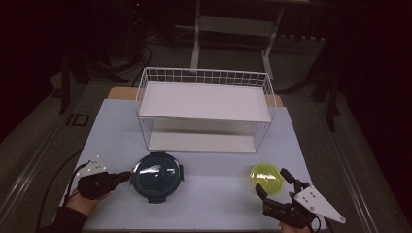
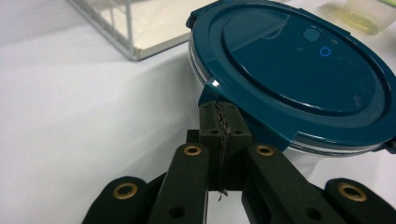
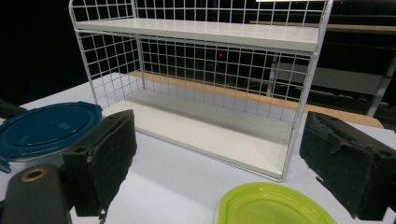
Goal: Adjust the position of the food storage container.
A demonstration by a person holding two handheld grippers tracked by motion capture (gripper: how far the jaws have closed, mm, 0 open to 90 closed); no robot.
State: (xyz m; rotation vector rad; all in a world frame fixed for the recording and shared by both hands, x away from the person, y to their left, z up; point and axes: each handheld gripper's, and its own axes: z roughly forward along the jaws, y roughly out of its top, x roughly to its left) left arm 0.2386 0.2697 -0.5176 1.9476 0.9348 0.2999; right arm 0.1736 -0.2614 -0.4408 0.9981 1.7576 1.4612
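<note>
A round container with a dark blue lid [image 1: 157, 176] [image 2: 299, 70] [image 3: 44, 128] stands on the white table near the front left. My left gripper [image 1: 127, 174] [image 2: 219, 109] is shut, pads pressed together with nothing between them, and its tips are up against the container's left rim, just below a lid tab. A smaller container with a yellow-green lid [image 1: 266, 177] [image 3: 271, 205] [image 2: 359, 16] sits at the front right. My right gripper [image 1: 270, 180] [image 3: 226, 158] is open, its two pads [image 3: 107, 154] wide apart on either side of the green lid, not touching it.
A white wire rack [image 1: 204, 102] [image 3: 205, 32] [image 2: 126, 28] with two bare shelves stands at the middle back of the table [image 1: 218, 204]. Bare tabletop lies between the two containers and in front of the rack. Dark floor and table legs lie beyond.
</note>
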